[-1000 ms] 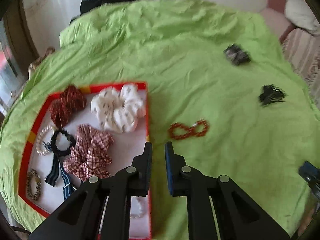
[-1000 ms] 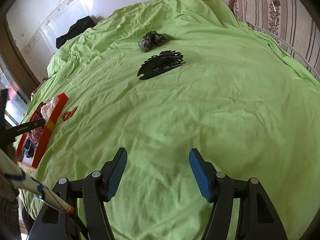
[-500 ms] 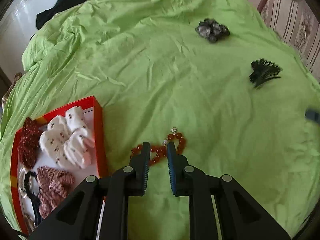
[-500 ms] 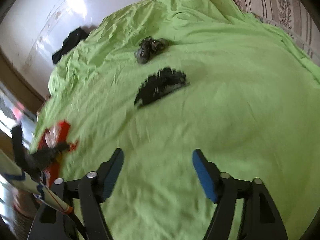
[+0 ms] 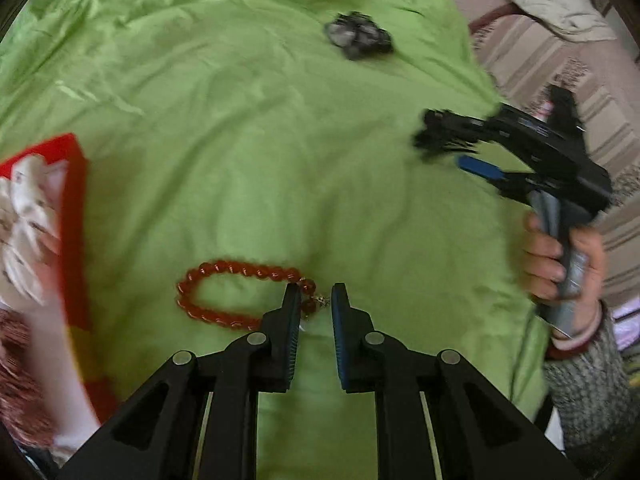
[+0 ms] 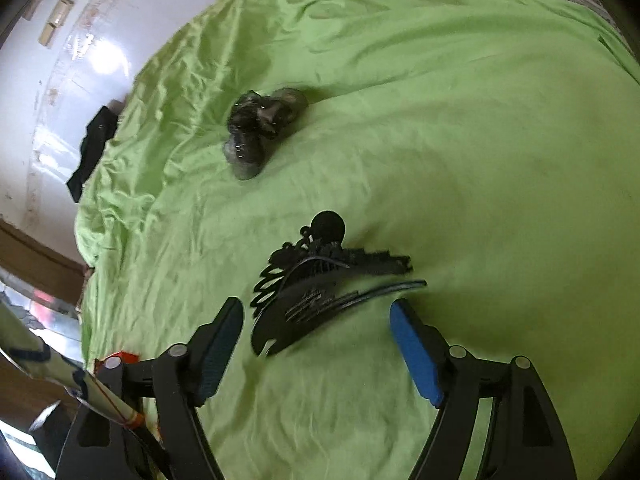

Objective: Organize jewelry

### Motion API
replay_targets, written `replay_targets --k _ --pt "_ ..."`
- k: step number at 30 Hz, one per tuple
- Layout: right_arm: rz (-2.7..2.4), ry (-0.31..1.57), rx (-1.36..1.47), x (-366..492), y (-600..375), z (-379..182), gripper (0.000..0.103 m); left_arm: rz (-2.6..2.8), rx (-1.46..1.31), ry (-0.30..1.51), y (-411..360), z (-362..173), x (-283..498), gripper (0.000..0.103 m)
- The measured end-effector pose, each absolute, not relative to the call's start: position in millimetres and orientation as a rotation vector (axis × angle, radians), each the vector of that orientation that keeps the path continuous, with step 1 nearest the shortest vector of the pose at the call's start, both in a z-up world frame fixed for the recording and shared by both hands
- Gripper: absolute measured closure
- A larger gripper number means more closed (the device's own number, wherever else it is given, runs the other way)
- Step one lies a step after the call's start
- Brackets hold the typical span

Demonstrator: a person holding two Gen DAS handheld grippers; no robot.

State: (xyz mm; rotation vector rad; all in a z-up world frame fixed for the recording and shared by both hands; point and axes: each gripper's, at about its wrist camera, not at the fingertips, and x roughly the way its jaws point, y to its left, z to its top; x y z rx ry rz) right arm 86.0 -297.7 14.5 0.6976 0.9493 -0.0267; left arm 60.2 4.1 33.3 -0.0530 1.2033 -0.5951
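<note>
Left wrist view: your left gripper [image 5: 316, 304] has its fingers drawn nearly together around the clasp end of the red bead bracelet [image 5: 240, 298], which lies on the green bed cover [image 5: 260, 140] just beside the red tray [image 5: 74, 240]. Whether the pads actually pinch the beads cannot be told; a narrow gap shows between the fingers and the bracelet rests flat on the cover.

Right wrist view: your right gripper [image 6: 320, 344] stands with fingers spread wide on either side of the black hair claw [image 6: 320, 292], not pressing on it. Its jaws have just been closing in, with the claw between them. The claw lies well apart from the tray. Beyond it, farther again from the tray, sits a dark grey scrunchie [image 6: 260, 128], untouched.

Progress, as judged: partly done. The tray already holds a white scrunchie [image 5: 24, 208] and a red checked scrunchie [image 5: 20, 380]; the rest of its contents lie out of frame. Three items remain on the cover: bracelet, claw and grey scrunchie.

Container: one tray only, open, no lid seen, red rim with pale floor.
</note>
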Motion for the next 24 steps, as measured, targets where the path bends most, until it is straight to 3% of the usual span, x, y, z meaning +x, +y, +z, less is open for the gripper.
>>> replay_targets --k 1,3,5,11,12,16,24 --pt "-0.023 0.947 0.697 84.2 -298.8 14.9 0.048 -0.61 -0.053 1.201 1.1 33.6 55.9 0.089" --pt "0.019 0.95 0.718 78.9 -302.2 15.0 0.062 -0.636 -0.039 1.187 -3.9 37.4 47.5 0.089" --pt "-0.032 0.954 0.68 66.0 -306.8 17.0 0.063 -0.633 -0.016 1.159 -4.1 42.6 39.7 0.089" --pt "-0.065 0.936 0.691 33.8 -328.7 8.8 0.063 -0.554 0.021 1.081 15.2 51.7 28.9 0.075" --pt "-0.056 0.927 0.706 30.4 -331.0 9.3 0.062 -0.539 0.01 1.074 20.8 51.8 30.2 0.074" --pt "-0.021 0.865 0.73 18.7 -332.3 19.0 0.039 -0.475 -0.028 1.074 34.9 48.2 42.9 0.074" --pt "0.015 0.797 0.662 16.8 -316.3 42.4 0.028 -0.44 -0.033 1.097 37.4 33.7 58.0 0.072"
